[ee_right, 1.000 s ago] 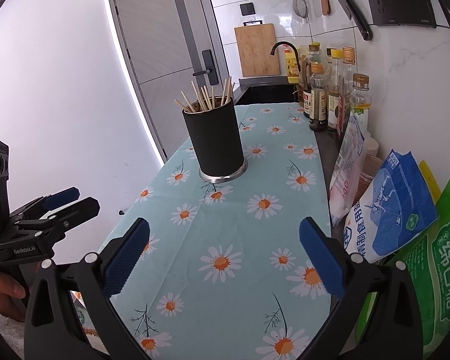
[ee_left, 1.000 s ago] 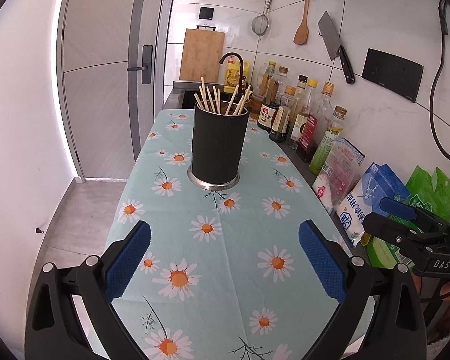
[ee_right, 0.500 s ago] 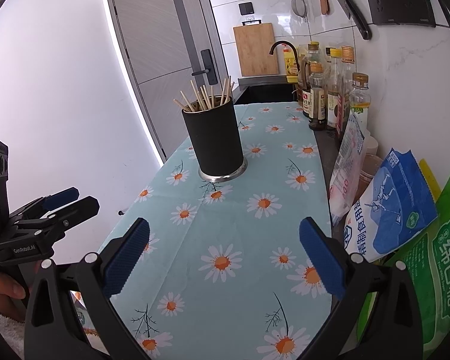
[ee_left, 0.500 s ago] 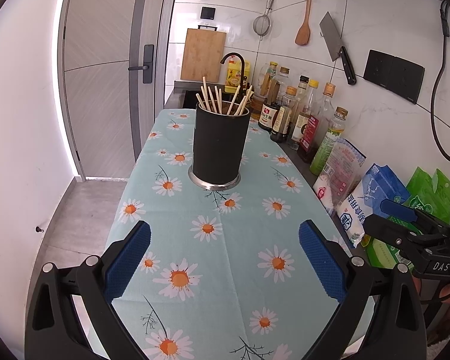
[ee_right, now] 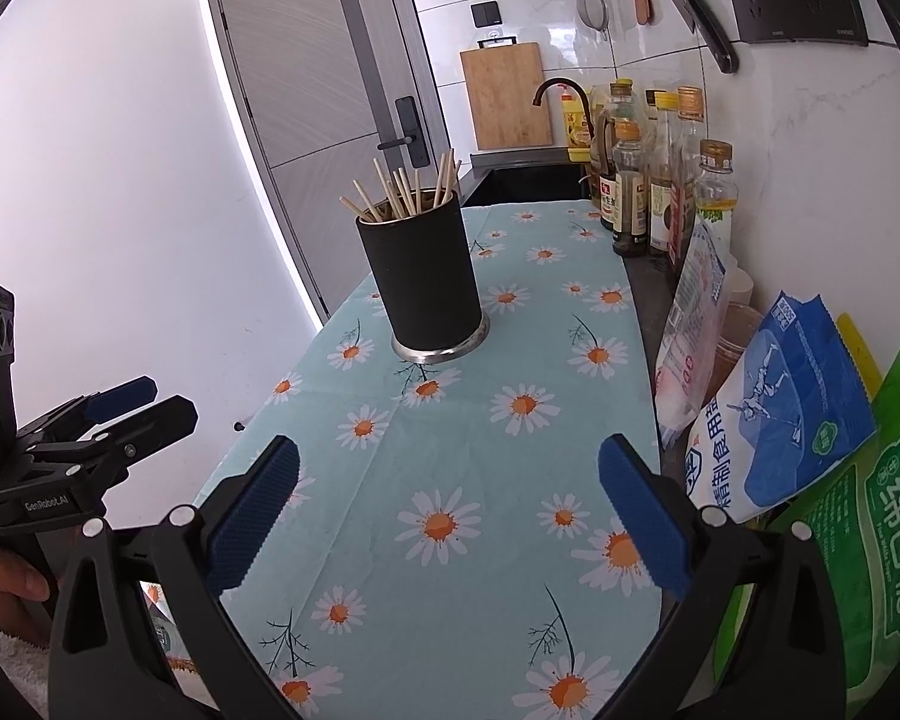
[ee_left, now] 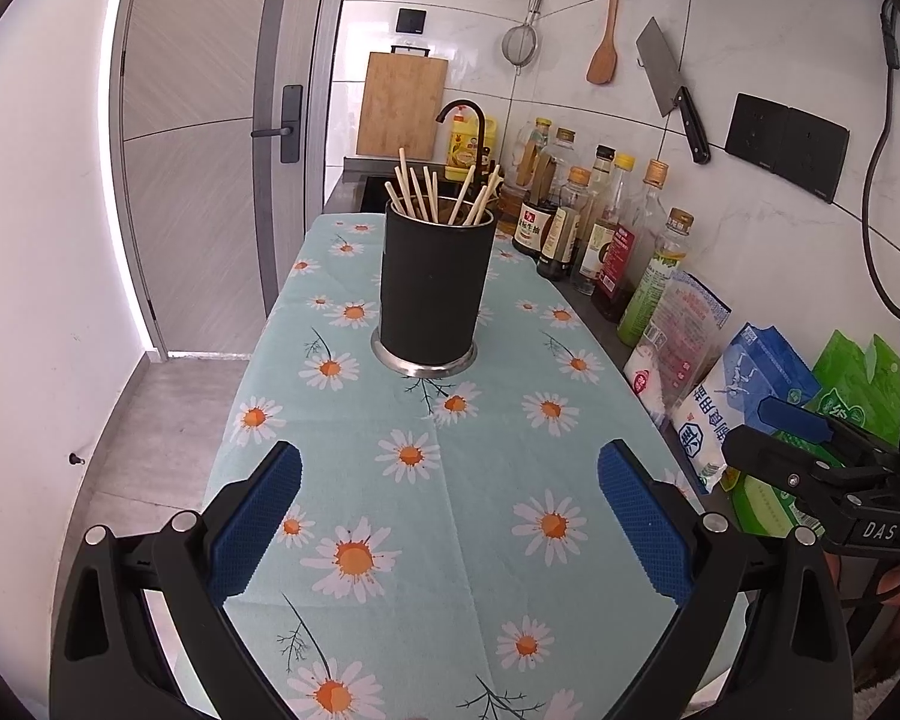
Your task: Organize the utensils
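left gripper [ee_left: 450, 507]: fingers spread wide, empty | right gripper [ee_right: 449, 504]: fingers spread wide, empty

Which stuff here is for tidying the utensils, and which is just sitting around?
For the job:
black holder
chopsticks standing in it
left tool, open
right tool, open

Just sitting around:
sauce bottles
blue salt bag
cutting board
cleaver on the wall

You get bright, even, sharp views; a glowing white strip beside the grey door [ee_left: 210, 138] glares, and fisheye curvature darkens the corners.
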### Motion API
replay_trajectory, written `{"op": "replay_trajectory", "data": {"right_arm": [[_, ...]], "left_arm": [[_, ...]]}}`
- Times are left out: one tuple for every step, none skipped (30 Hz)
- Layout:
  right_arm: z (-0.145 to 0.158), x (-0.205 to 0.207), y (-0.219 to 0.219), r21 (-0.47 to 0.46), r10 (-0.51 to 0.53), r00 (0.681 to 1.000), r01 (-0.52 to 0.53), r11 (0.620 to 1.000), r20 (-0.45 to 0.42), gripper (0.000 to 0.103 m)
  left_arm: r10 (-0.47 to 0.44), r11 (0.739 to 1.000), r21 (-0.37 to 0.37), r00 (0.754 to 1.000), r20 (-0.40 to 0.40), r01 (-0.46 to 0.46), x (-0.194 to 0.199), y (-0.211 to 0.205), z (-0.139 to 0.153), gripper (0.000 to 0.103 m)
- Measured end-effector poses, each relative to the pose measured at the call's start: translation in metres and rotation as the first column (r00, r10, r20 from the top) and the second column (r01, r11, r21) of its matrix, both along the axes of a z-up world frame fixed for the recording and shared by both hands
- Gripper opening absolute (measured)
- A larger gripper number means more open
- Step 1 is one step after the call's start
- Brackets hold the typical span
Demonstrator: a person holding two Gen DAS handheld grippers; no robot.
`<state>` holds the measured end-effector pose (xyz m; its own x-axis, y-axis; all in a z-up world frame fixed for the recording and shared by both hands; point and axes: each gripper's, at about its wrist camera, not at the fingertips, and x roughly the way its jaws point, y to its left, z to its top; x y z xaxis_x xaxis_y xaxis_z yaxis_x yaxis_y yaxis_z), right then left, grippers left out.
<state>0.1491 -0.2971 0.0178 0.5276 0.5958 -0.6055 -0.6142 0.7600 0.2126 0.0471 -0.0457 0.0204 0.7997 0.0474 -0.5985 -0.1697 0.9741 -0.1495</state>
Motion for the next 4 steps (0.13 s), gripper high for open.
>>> {"op": "replay_trajectory", "data": {"right_arm": [[-0.0004, 0.0003, 0.0004, -0.001, 0.001, 1.0, -0.001, 1.0, -0.002, 0.099], [-0.0008, 0.0007, 0.0008, -0.004, 0.001, 1.0, -0.001, 1.0, -0.001, 0.099], [-0.0008, 0.0009, 0.0007, -0.005, -0.001, 1.0, 0.001, 1.0, 0.001, 0.099], [-0.0008, 0.0008, 0.0006, -0.004, -0.001, 1.0, 0.001, 1.0, 0.0, 0.099]], "left_arm": [[0.001, 1.0, -0.002, 1.0, 0.0, -0.001, 0.0004, 0.0, -0.0002, 0.097], [0.002, 1.0, -0.005, 1.0, -0.001, -0.002, 0.0009, 0.0004, -0.0005, 0.097], [0.002, 1.0, -0.006, 1.0, -0.002, -0.002, 0.0011, 0.0003, -0.0006, 0.097], [0.004, 1.0, -0.006, 1.0, -0.001, -0.004, 0.0016, -0.0001, -0.0007, 0.097]]}}
